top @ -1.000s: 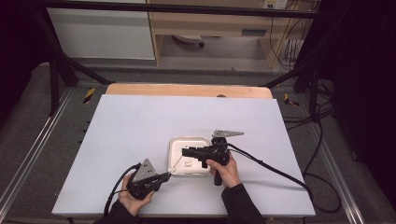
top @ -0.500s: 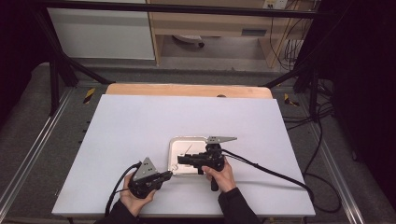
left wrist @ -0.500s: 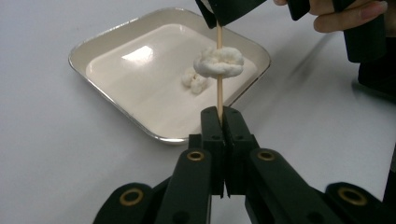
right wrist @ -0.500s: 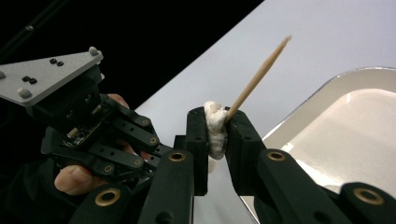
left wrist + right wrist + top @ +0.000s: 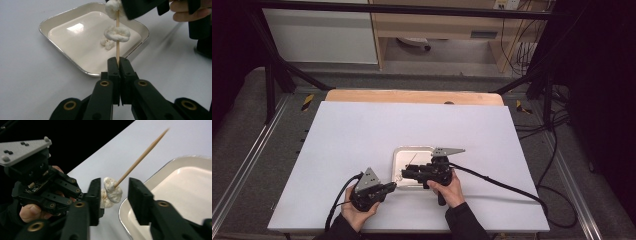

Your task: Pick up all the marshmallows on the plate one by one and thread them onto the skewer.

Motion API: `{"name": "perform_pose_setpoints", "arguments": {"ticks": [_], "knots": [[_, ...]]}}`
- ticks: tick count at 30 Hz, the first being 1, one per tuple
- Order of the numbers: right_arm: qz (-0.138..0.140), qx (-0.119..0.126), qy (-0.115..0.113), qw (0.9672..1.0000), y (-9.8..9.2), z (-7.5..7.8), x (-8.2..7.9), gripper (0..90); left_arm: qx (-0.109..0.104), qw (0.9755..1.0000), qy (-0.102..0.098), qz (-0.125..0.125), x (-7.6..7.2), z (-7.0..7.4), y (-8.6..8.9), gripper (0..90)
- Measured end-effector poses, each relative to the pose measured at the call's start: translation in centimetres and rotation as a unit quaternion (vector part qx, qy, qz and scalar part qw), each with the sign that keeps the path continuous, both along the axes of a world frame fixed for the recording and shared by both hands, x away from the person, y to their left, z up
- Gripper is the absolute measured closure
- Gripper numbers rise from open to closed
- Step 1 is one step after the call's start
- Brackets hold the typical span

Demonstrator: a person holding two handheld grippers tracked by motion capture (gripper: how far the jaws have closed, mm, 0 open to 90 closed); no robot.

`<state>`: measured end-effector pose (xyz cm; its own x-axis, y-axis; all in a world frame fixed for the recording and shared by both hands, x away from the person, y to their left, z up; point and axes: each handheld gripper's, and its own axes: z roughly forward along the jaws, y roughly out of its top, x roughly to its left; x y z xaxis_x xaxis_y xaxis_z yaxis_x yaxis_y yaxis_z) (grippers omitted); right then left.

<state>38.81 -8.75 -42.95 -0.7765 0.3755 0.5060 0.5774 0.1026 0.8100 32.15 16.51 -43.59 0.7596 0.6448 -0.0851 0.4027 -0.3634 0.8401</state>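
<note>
My left gripper (image 5: 117,64) is shut on the lower end of a thin wooden skewer (image 5: 117,51) that points up over a shallow metal tray (image 5: 62,18). A white fluffy piece (image 5: 117,34) is threaded on the skewer, with another (image 5: 112,6) higher up by the right gripper's jaw. My right gripper (image 5: 116,195) has just been opening; its jaws stand apart around the white pieces (image 5: 112,191) on the skewer (image 5: 142,155). One piece touches the left jaw and the right jaw is clear of them. In the high view both grippers, left (image 5: 389,187) and right (image 5: 406,174), meet at the tray's near-left corner.
A small white piece (image 5: 107,43) lies loose in the tray (image 5: 400,155). The tray sits on a white table top (image 5: 362,135) with a wooden strip along its far edge. Black cables (image 5: 502,185) trail from both grippers toward the table's near and right sides.
The right gripper has shifted slightly toward the near edge and the left gripper. The left hand has kept still.
</note>
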Motion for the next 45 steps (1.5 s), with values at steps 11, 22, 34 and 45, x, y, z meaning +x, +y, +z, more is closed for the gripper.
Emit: {"name": "perform_pose_setpoints", "arguments": {"ticks": [11, 22, 34, 45], "knots": [[-0.050, -0.082, -0.069, 0.9929, -1.7, 2.1, 0.5, 19.5, -0.020, 0.9998, 0.005, 0.001, 0.2, 0.2, 1.0, 88.3], [-0.063, -0.162, -0.077, 0.9817, -1.7, 1.2, 1.5, 10.2, -0.019, 0.9998, 0.010, 0.001, 0.2, 0.1, 1.1, 88.3], [-0.048, -0.200, -0.071, 0.9760, -0.6, -1.0, 1.9, 22.1, -0.020, 0.9997, 0.011, 0.006, 0.3, 0.1, 1.2, 88.3], [-0.018, -0.264, -0.104, 0.9587, 1.5, -1.7, 1.7, 37.7, -0.008, 0.9996, 0.018, 0.021, 0.2, 0.1, 1.4, 88.3]]}}
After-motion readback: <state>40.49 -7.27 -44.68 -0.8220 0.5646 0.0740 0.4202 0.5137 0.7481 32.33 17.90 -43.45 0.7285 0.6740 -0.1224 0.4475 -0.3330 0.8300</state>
